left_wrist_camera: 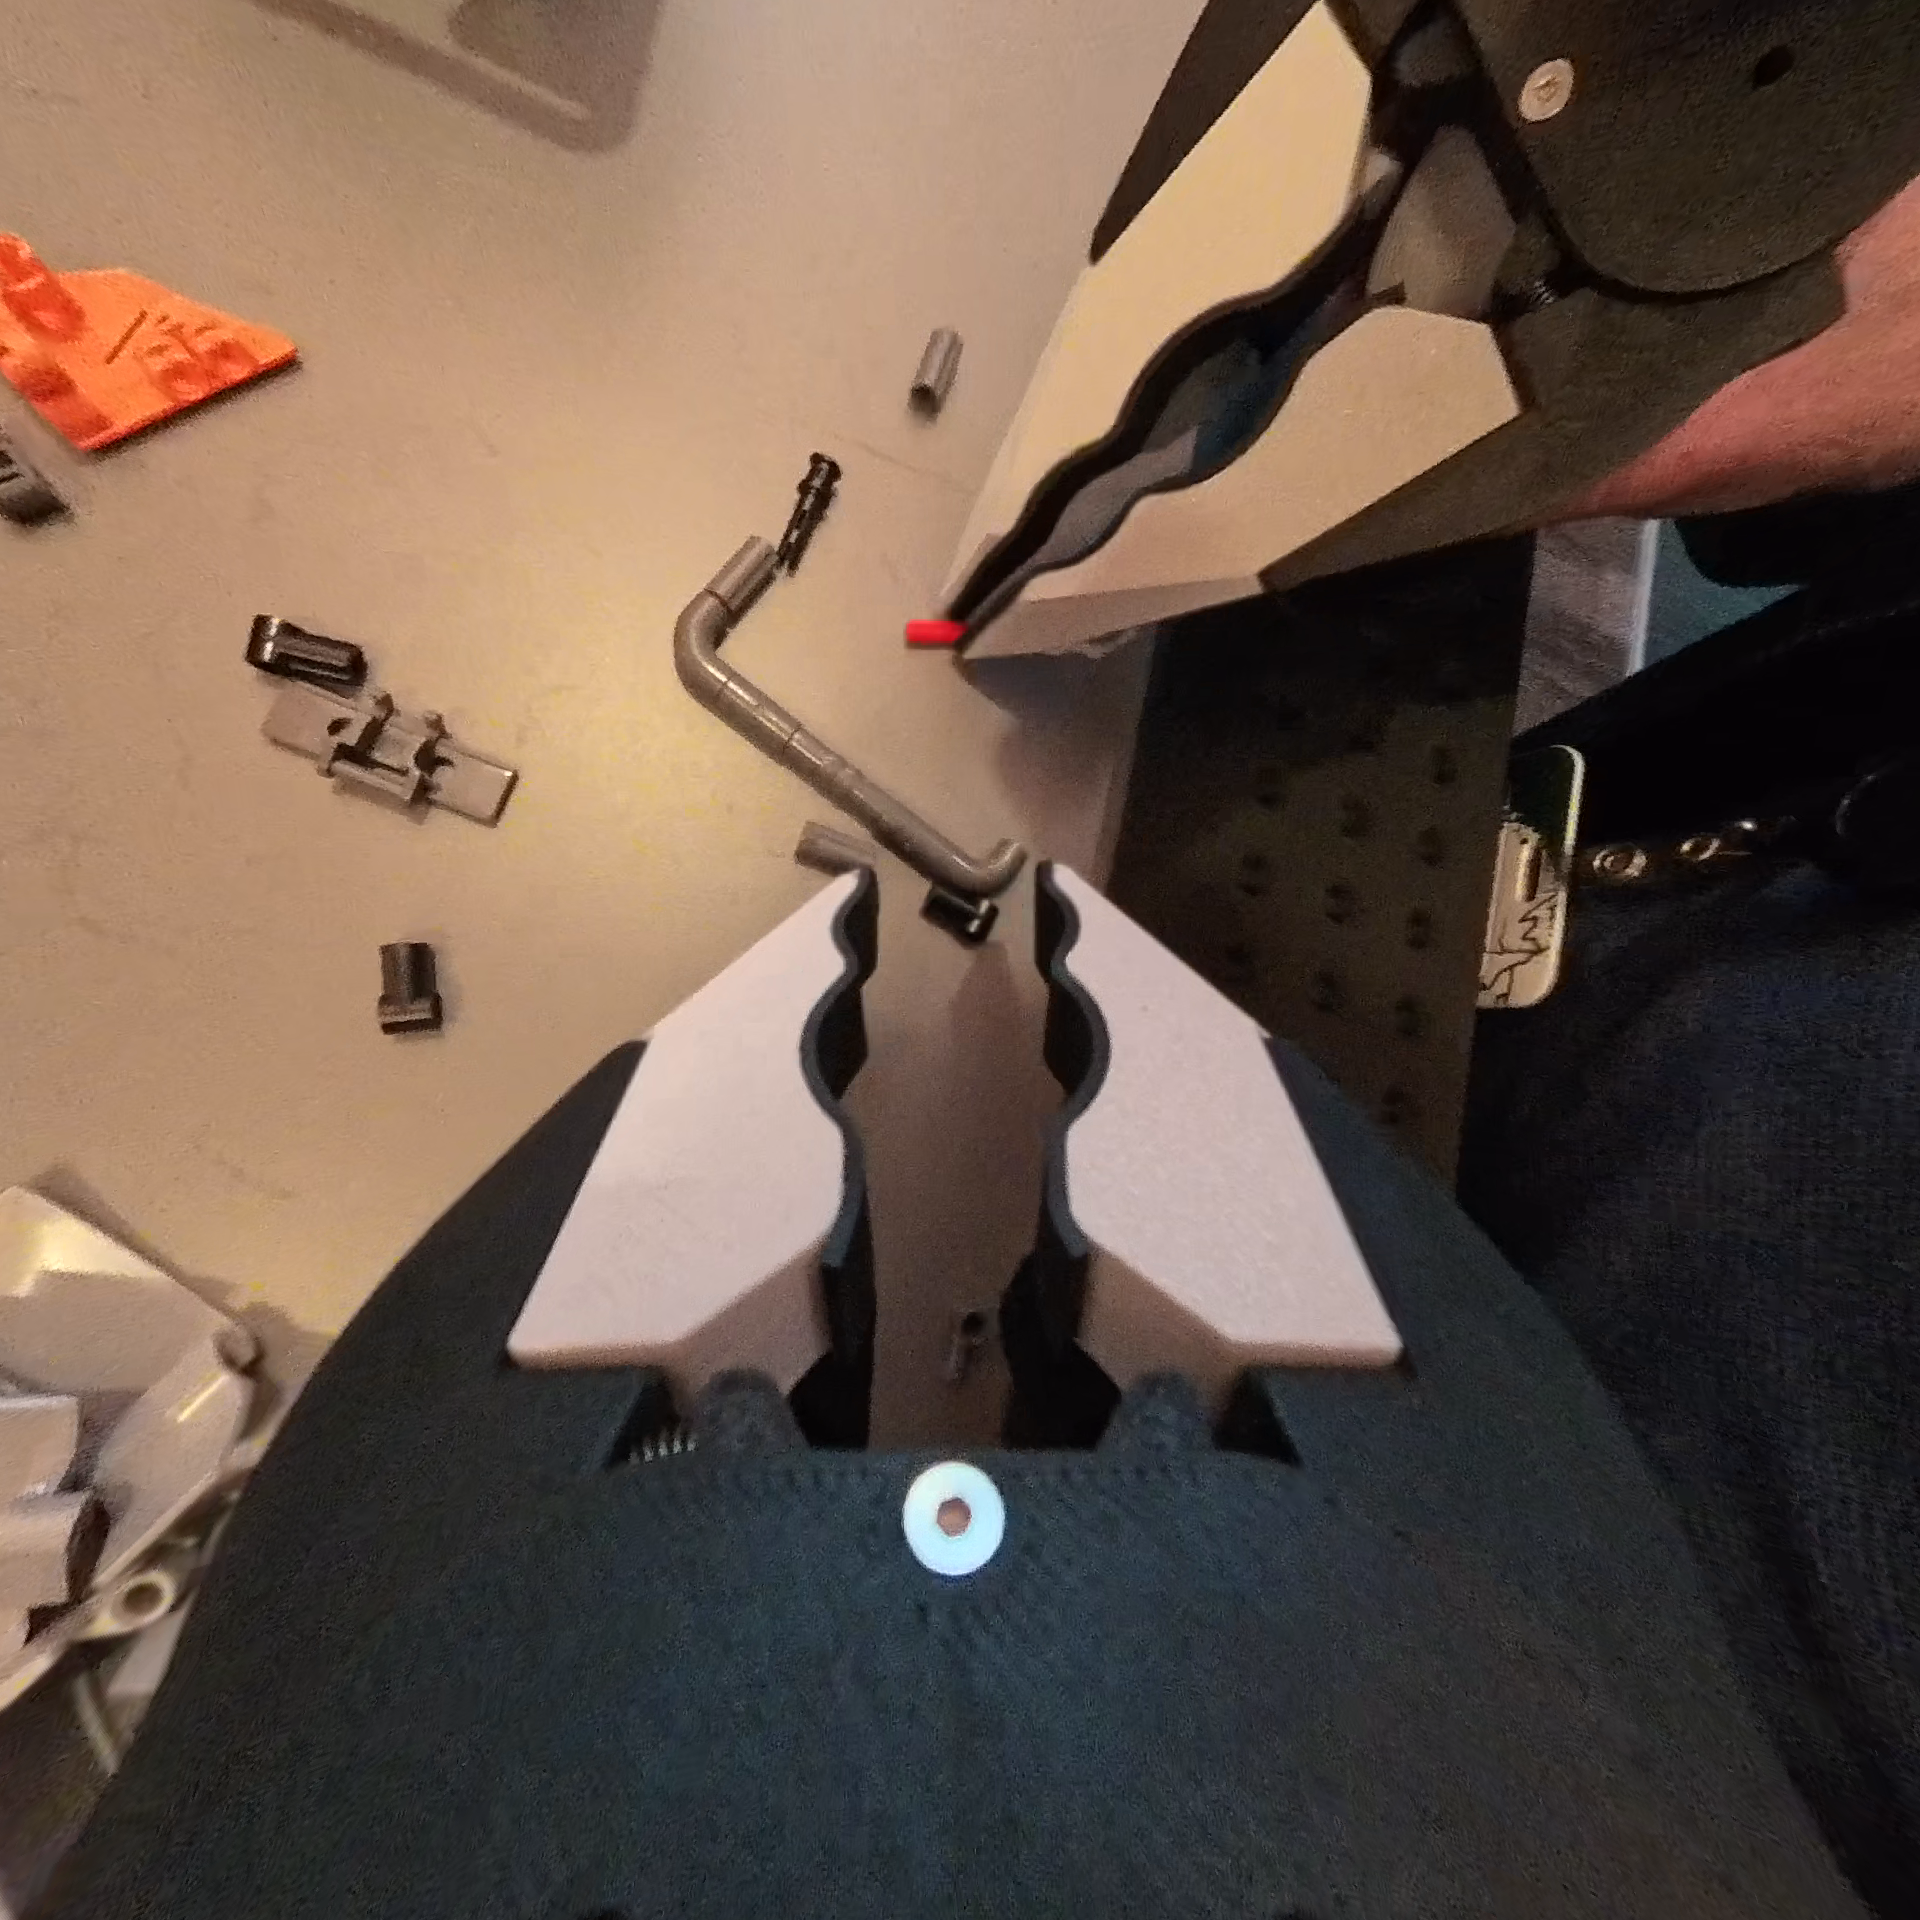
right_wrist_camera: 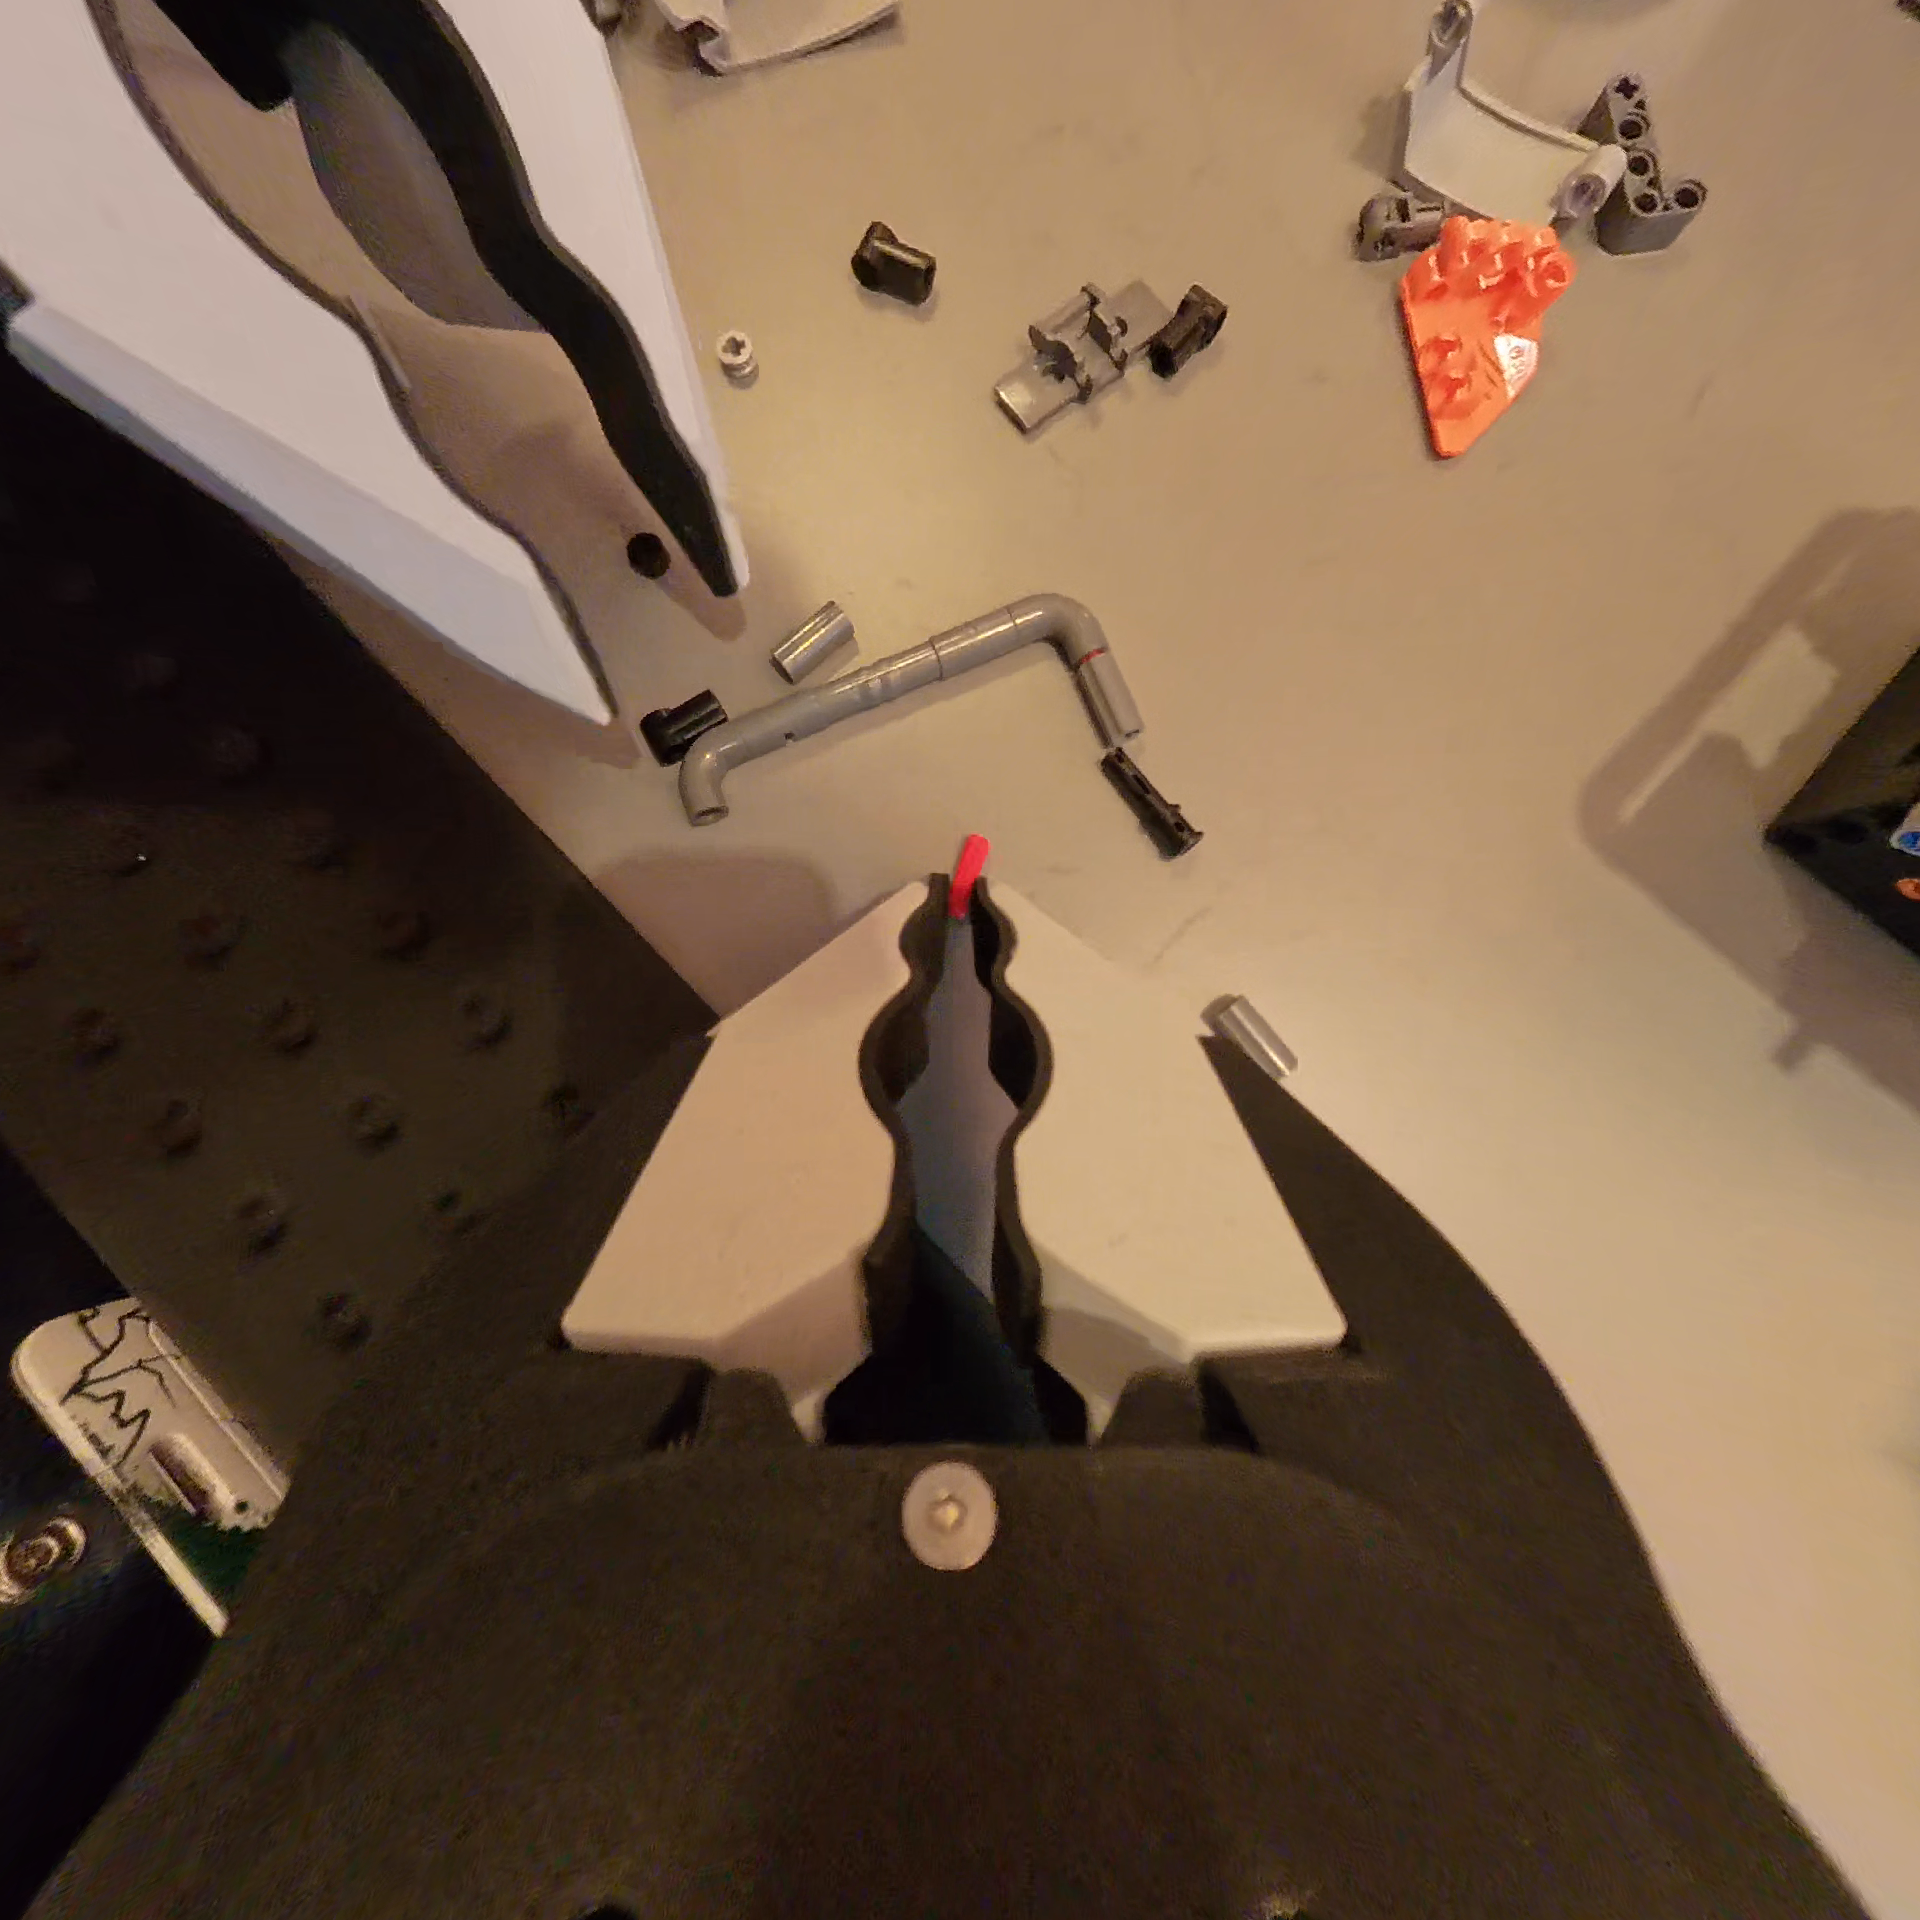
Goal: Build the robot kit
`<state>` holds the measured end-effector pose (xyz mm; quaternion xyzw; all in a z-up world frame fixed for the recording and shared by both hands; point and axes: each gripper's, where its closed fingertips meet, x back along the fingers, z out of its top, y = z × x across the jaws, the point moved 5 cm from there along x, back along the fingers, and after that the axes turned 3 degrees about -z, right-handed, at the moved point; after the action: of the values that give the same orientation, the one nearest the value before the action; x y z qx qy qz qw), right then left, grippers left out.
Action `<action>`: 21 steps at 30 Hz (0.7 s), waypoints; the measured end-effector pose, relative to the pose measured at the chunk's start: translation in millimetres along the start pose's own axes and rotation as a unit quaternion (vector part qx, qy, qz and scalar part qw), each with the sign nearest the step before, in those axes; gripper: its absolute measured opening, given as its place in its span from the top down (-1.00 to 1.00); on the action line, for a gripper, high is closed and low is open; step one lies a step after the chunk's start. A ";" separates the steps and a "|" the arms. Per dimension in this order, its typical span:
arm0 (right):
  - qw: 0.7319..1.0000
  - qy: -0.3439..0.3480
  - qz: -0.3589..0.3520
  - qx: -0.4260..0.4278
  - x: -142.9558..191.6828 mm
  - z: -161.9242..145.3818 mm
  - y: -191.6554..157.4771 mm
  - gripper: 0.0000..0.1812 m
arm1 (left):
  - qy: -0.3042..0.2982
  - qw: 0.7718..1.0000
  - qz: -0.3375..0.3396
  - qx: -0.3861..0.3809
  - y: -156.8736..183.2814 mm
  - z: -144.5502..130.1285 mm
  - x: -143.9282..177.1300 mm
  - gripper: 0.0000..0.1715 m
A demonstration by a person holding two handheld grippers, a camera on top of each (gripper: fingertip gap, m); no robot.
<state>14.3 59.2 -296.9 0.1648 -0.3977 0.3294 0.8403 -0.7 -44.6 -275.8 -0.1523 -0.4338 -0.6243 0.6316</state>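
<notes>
Left wrist view
Left gripper [left_wrist_camera: 951, 883]: released, jaws spread with nothing between them, hovering over the beige worktop [left_wrist_camera: 520, 499].
Nearest things: a bent grey tube [left_wrist_camera: 800, 743] runs from 11 o'clock down to the fingertips, its lower elbow just ahead of the gap; a small black connector [left_wrist_camera: 958, 914] lies right at that elbow, between the fingertips.
Other gripper: the right gripper [left_wrist_camera: 961, 623] comes in from 1 o'clock, held by a hand [left_wrist_camera: 1787, 405], with a small red pin [left_wrist_camera: 932, 632] sticking out of its tips.
Around: a black pin [left_wrist_camera: 808, 511] and a short grey sleeve [left_wrist_camera: 935, 369] at 12 o'clock; a grey-and-black assembly [left_wrist_camera: 390, 753] and a black clip [left_wrist_camera: 407, 985] at 9 o'clock; an orange plate [left_wrist_camera: 135, 353] at 10 o'clock; a dark perforated board [left_wrist_camera: 1320, 904] at 3 o'clock.

Right wrist view
Right gripper [right_wrist_camera: 964, 902]: clenched on the red pin [right_wrist_camera: 968, 875], which pokes out toward 12 o'clock above the worktop [right_wrist_camera: 1351, 675].
Ahead: the bent grey tube [right_wrist_camera: 904, 675] lies just beyond the tips, the black connector [right_wrist_camera: 681, 724] touching its 9 o'clock end, the black pin [right_wrist_camera: 1151, 802] near its 3 o'clock end.
Other gripper: the left gripper [right_wrist_camera: 675, 582] enters from 10 o'clock, open.
Around: 1 grey sleeve [right_wrist_camera: 814, 641] beside the tube, another grey cylinder [right_wrist_camera: 1250, 1034] at 3 o'clock of the gripper; the orange plate [right_wrist_camera: 1481, 332] at 1 o'clock.
</notes>
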 end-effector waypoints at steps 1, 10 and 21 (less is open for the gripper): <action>1.000 -0.001 0.001 0.001 -0.3 0.2 -0.2 0.99 | 0.003 1.000 -0.002 -0.008 2.3 0.2 -0.9 0.67; 0.998 0.015 0.067 0.010 5.5 0.8 -1.7 1.00 | -0.034 0.986 0.023 -0.164 11.6 0.2 -9.0 0.76; 0.979 0.000 0.181 0.100 2.1 2.1 -19.2 0.99 | -0.069 0.963 0.060 -0.252 8.9 -9.3 -23.9 0.88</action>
<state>27.3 45.0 -294.3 0.1732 -0.3863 0.5136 0.7463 14.5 -34.2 -295.7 -0.3752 -0.2949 -0.6622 0.5777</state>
